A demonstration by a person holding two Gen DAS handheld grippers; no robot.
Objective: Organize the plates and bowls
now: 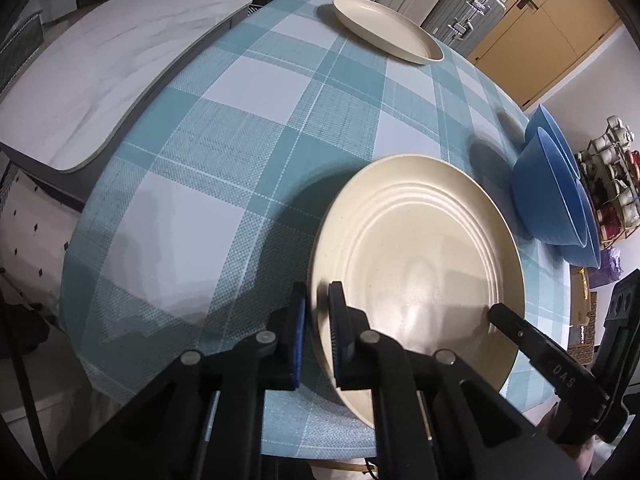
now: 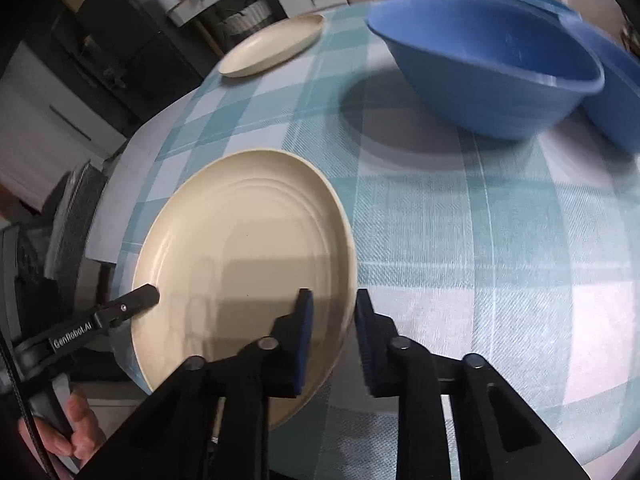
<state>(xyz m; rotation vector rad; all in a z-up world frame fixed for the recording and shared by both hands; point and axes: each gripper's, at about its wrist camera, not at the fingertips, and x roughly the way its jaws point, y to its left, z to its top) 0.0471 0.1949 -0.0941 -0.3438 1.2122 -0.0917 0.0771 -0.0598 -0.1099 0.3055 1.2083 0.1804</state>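
Note:
A ribbed cream plate (image 1: 420,264) (image 2: 240,248) sits at the near edge of the checked tablecloth (image 1: 240,140), overhanging it. My left gripper (image 1: 318,332) is shut on the plate's left rim, one pad inside and one outside. My right gripper (image 2: 334,320) straddles the right rim; the outer pad is at the rim, but a gap shows between the inner pad and the rim. A second cream plate (image 1: 388,28) (image 2: 276,44) lies at the far side. Two blue bowls (image 1: 548,196) (image 2: 488,68) stand close together at the right.
A white marble-look tabletop (image 1: 100,72) adjoins the table on the left. Suitcases (image 1: 464,12) and cabinets stand beyond the far edge. A hand (image 2: 80,428) holds the left gripper's handle. Bare cloth lies between the near plate and the far plate.

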